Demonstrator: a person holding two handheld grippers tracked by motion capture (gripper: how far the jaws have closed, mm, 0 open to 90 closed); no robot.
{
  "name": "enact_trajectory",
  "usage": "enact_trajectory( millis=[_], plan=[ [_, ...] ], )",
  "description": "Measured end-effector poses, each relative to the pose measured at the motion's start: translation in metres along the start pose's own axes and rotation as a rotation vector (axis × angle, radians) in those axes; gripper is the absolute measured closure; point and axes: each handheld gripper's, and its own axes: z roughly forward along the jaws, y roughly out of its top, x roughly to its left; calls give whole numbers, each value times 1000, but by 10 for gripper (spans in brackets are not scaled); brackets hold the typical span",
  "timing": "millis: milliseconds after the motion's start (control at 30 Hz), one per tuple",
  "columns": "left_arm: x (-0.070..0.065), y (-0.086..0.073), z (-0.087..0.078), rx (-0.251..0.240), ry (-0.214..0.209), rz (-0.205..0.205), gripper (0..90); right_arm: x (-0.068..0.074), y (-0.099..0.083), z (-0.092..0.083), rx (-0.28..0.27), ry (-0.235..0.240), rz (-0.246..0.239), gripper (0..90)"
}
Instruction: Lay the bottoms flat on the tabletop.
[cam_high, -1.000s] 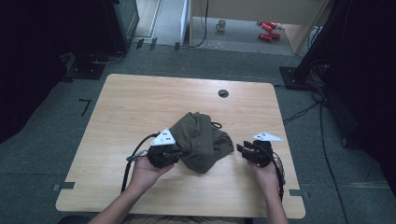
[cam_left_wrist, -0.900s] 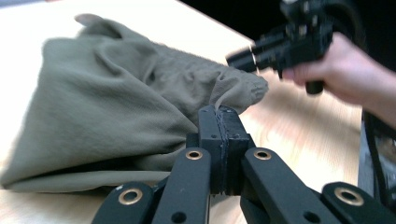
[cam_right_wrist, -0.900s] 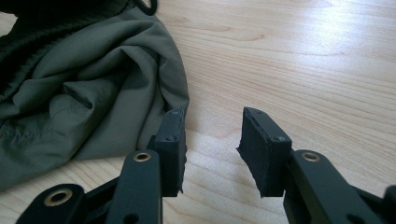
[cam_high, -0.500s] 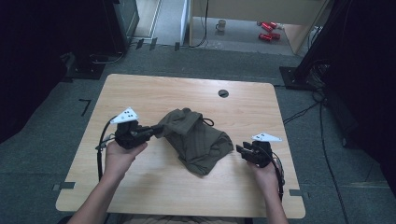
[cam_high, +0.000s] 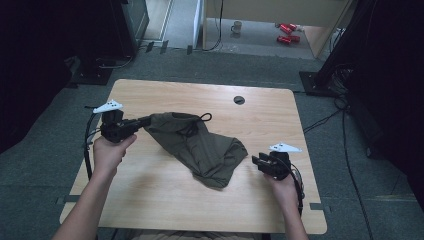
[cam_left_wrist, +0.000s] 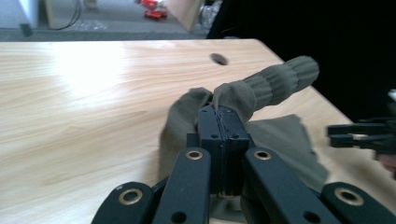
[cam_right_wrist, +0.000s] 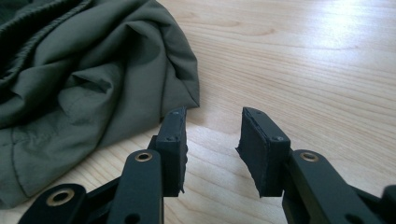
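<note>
An olive-green garment (cam_high: 200, 145) lies crumpled across the middle of the wooden table (cam_high: 165, 200), with a dark drawstring (cam_high: 202, 118) at its far edge. My left gripper (cam_high: 142, 121) is shut on the garment's ribbed waistband (cam_left_wrist: 261, 88), stretching that end out toward the table's left. In the left gripper view the jaws are pressed together with fabric pinched between them (cam_left_wrist: 220, 112). My right gripper (cam_high: 256, 162) rests near the table's right front, just right of the garment's hem (cam_right_wrist: 182, 93). Its jaws stand open with nothing between them (cam_right_wrist: 212, 140).
A round cable hole (cam_high: 239, 100) is in the table's far right part. Beyond the table on the floor stand red cans (cam_high: 287, 32) and a mug (cam_high: 236, 27). Cables (cam_high: 330, 117) run on the floor at the right.
My left gripper has pulled its end of the garment leftward, dragging the bunched cloth out into a long stretch. The right gripper has stayed where it was.
</note>
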Motion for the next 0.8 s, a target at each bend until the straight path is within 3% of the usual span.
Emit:
enact_trajectory(
  millis=[33, 200, 333, 433, 500, 600, 667, 800],
  plan=[
    [10, 3, 5, 9, 24, -9, 900, 0, 0, 0, -14, 2, -13, 624],
    [32, 11, 18, 46, 77, -6, 900, 2, 0, 0, -13, 5, -16, 624],
    [44, 15, 24, 59, 96, -18, 900, 4, 1, 0, -15, 10, -27, 624],
    [61, 17, 33, 104, 134, -38, 900, 7, 2, 0, -16, 12, -35, 622],
    [65, 17, 35, 118, 138, -47, 897, 8, 2, 0, -17, 16, -40, 622],
    [71, 15, 34, 111, 169, -59, 704, 14, 3, 0, -20, 25, -57, 621],
    [73, 14, 31, 82, 171, -66, 661, 17, 4, -1, -24, 31, -64, 619],
    [69, 12, 27, 90, 191, -33, 598, 25, 7, -1, -32, 45, -80, 618]
  ],
)
